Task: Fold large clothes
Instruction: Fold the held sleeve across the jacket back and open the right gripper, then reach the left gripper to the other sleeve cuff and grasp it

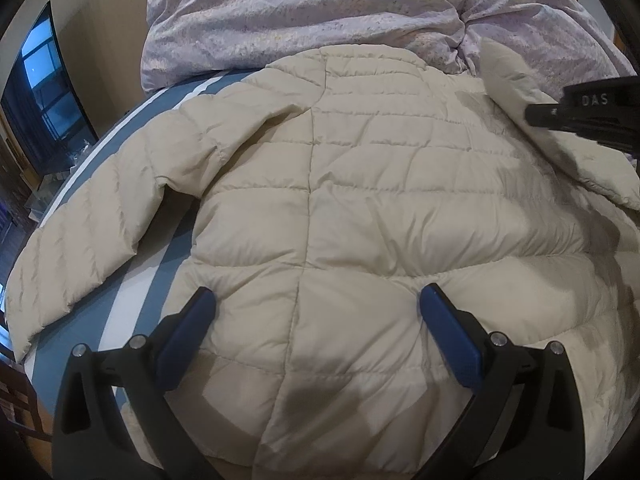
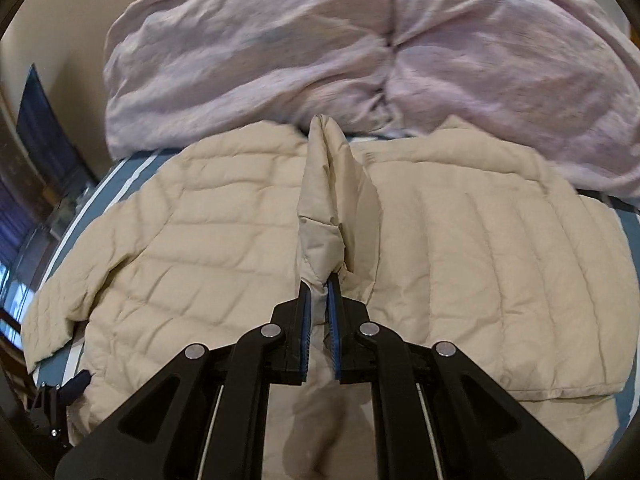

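Observation:
A beige quilted puffer jacket (image 1: 360,200) lies spread on the bed, one sleeve (image 1: 100,220) stretched out to the left. My left gripper (image 1: 316,300) hovers open over the jacket's near part, its blue pads (image 1: 192,320) wide apart with nothing between them. My right gripper (image 2: 320,284) is shut on the end of the other sleeve (image 2: 332,184), which stands up in a peak over the jacket's body (image 2: 200,240). In the left wrist view the right gripper (image 1: 536,114) shows at the right edge with that sleeve (image 1: 504,72). The left gripper (image 2: 76,388) peeks in at the right wrist view's lower left.
A crumpled lavender duvet (image 1: 320,12) fills the far side of the bed, touching the jacket's collar end. The blue and white striped sheet (image 1: 160,272) shows at the left, where the bed's edge drops off. A dark screen (image 1: 36,92) stands against the left wall.

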A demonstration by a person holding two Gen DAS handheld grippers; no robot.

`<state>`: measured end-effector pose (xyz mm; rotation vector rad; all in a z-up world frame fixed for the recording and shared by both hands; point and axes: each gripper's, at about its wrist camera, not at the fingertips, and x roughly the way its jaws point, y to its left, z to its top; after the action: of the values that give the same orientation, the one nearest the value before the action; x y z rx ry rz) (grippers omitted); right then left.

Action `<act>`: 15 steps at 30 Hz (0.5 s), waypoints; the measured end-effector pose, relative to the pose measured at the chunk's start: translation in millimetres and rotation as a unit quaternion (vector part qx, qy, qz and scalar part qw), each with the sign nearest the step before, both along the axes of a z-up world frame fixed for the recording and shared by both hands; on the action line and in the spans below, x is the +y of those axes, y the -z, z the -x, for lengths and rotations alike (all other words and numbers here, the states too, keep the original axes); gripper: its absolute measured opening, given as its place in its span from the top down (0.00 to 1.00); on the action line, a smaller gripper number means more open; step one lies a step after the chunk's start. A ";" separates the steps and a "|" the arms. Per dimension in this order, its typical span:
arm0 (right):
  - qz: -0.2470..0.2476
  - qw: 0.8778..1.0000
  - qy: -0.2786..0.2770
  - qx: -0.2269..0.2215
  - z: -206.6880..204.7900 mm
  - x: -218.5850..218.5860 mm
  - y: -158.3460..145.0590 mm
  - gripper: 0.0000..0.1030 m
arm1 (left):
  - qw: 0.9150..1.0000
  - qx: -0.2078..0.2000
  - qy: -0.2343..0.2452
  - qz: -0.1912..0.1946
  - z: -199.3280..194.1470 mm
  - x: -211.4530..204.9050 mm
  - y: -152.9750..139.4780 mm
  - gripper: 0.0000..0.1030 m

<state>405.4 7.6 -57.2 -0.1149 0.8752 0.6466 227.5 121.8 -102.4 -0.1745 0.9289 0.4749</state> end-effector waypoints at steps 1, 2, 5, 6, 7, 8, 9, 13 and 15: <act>-0.002 1.000 -0.005 0.006 1.3 0.1 0.3 0.89 | 1.000 -0.001 0.000 0.002 0.1 0.4 0.2 0.02; -0.005 1.000 -0.008 0.012 2.1 -1.6 0.4 0.86 | 1.000 -0.001 0.000 0.005 0.5 0.9 0.4 0.02; -0.031 0.999 -0.006 0.018 2.3 -17.1 -8.4 0.66 | 1.000 -0.003 0.002 0.012 1.4 2.0 0.9 0.02; -0.041 0.999 0.001 0.003 4.2 -27.6 -15.7 0.60 | 1.000 -0.003 0.002 0.013 1.4 2.5 0.9 0.02; -0.047 0.999 0.008 -0.009 5.5 -34.5 -20.9 0.53 | 1.000 -0.004 0.004 0.013 1.8 2.5 0.7 0.02; -0.056 0.998 0.022 -0.025 6.4 -47.0 -27.0 0.49 | 1.000 -0.004 0.006 0.013 2.3 2.6 0.3 0.02; -0.059 0.997 0.034 -0.033 5.5 -53.2 -29.3 0.43 | 1.000 -0.004 0.011 0.012 3.1 2.6 -0.7 0.02; -0.009 0.994 0.098 -0.053 -8.2 -75.1 -18.0 0.39 | 1.000 -0.015 0.022 0.008 15.9 7.2 -9.8 0.02; 0.022 0.992 0.117 -0.049 -16.1 -77.8 -2.0 0.39 | 0.999 -0.035 0.022 0.000 30.0 14.5 -19.5 0.02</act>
<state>421.6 -70.2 -55.3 -0.0805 0.7943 0.3998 197.5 136.3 -82.9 -0.1704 0.8626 0.4256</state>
